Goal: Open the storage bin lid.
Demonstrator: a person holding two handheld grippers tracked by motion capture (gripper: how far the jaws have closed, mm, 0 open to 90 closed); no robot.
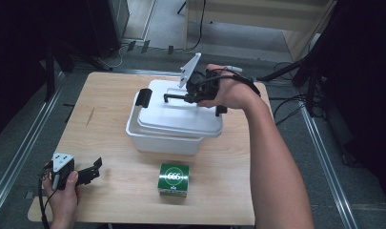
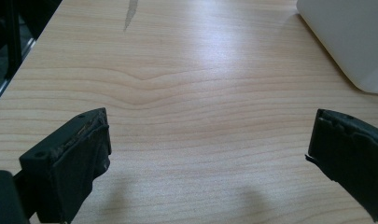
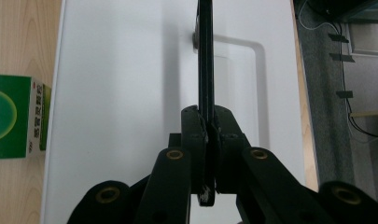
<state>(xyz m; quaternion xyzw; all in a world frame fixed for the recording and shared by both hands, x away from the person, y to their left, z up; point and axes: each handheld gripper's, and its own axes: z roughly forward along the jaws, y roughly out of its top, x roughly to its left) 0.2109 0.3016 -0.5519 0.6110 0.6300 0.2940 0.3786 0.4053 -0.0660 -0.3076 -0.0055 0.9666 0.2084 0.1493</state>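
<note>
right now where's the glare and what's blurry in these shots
Left gripper view: a bright sheen on the table, soft shadows under the open left gripper. Right gripper view: the right gripper clamps the black handle, which casts a faint shadow on the white lid. High view: dark, murky surroundings.

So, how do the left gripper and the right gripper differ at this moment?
The left gripper is open with nothing between its jaws; the right gripper is shut on the black handle of the white box lid. The left gripper is low near the table's front left corner; the right gripper is above the white box. Both are black and hand-held.
</note>
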